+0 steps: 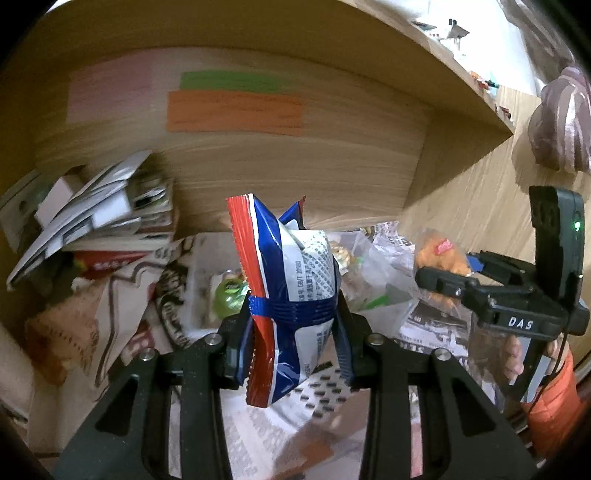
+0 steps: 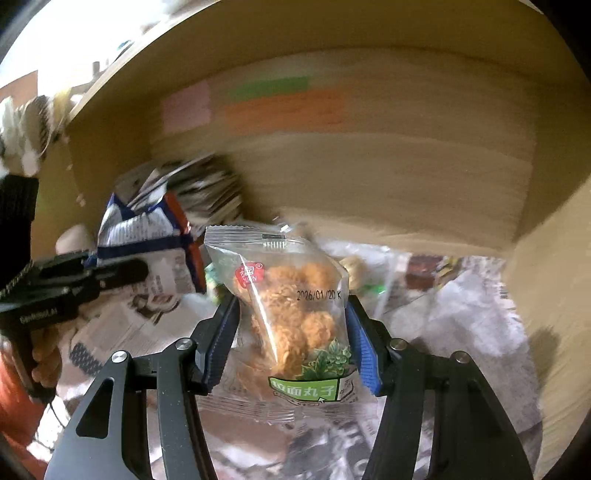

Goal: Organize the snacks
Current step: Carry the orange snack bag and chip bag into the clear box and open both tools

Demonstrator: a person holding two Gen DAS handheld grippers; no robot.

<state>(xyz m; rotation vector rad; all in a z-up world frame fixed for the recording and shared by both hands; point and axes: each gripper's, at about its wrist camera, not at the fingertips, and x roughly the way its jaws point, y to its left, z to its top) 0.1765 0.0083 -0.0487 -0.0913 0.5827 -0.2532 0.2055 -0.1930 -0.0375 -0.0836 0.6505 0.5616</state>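
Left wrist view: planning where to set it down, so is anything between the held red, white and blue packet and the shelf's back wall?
Nothing visible blocks the red, white and blue packet; loose snack packs lie below the path.

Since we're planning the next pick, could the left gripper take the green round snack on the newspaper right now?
Probably not: the left gripper is shut on the blue-and-red packet, which also hangs in front of the green round snack.

Both my views are dim and warm under the shelf (image 1: 258,33); daylight blows out the upper corners. Motion blur smears my right view; fisheye edges bend and darken.
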